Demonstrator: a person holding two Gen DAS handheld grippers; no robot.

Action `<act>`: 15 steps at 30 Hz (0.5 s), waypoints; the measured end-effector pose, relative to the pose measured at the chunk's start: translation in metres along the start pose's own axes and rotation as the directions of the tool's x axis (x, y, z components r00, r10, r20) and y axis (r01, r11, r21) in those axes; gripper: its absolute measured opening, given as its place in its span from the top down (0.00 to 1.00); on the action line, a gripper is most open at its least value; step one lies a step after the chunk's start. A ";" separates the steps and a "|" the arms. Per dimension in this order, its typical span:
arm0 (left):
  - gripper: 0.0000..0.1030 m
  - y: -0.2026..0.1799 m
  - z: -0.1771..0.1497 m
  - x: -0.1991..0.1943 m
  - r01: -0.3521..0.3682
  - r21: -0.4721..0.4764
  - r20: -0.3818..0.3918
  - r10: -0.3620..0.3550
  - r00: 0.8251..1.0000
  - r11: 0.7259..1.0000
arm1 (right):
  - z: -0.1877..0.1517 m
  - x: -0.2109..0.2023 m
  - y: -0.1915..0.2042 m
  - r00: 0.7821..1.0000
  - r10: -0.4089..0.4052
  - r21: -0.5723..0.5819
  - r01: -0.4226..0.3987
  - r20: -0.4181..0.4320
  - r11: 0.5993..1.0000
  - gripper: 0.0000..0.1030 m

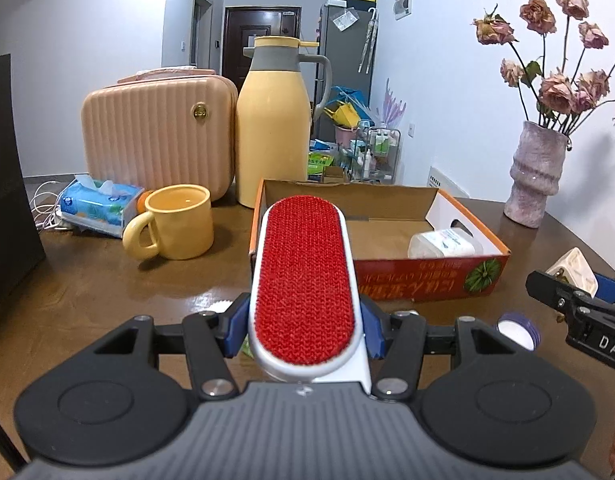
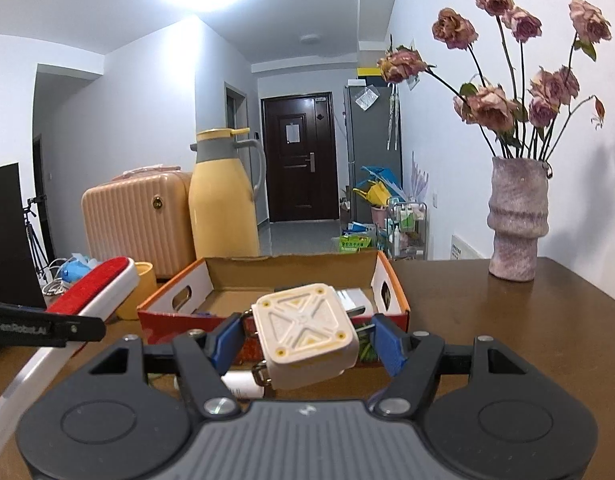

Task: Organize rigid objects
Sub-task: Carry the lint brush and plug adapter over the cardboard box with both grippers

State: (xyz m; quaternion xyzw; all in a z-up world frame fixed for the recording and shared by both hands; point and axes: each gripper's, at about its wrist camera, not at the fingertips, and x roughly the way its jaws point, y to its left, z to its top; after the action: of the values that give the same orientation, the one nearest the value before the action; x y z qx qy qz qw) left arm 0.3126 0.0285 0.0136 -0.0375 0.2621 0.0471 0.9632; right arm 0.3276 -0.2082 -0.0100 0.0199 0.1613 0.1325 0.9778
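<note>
Before the box (image 1: 427, 276), left gripper (image 1: 303, 320) clamps brush (image 1: 303, 280), angled slightly downward.

A home: dining table (image 1: 107, 300), suitcase (image 1: 155, 136), front door (image 2: 297, 156), fridge (image 2: 373, 148).

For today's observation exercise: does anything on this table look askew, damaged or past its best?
The roses in the mottled pink ceramic vase are wilted, heads drooping and browned. A white plastic jar lies on its side in the orange cardboard box. Nothing looks spilled.
</note>
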 end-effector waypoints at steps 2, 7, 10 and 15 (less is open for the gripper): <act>0.45 -0.003 0.006 0.005 -0.008 -0.002 -0.002 0.008 1.000 1.000 | 0.005 0.004 0.001 1.000 0.001 0.001 -0.001 0.003 1.000 0.34; 0.45 -0.008 0.021 0.017 0.008 -0.034 0.009 -0.007 1.000 0.999 | 0.017 0.019 0.002 1.000 0.003 0.022 -0.003 0.015 1.000 0.34; 0.45 -0.010 0.029 0.025 0.008 -0.046 0.020 -0.007 1.000 0.999 | 0.024 0.030 0.001 1.000 0.001 0.032 -0.002 0.020 0.999 0.34; 0.45 -0.017 0.042 0.041 0.005 -0.054 0.043 -0.003 0.999 0.999 | 0.034 0.051 -0.002 1.000 -0.004 0.048 0.003 0.017 0.999 0.34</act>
State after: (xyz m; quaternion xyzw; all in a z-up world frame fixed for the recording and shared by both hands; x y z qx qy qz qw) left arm 0.3705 0.0191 0.0294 -0.0631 0.2400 0.0530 0.9673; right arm 0.3854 -0.1961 0.0068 0.0442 0.1559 0.1266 0.9786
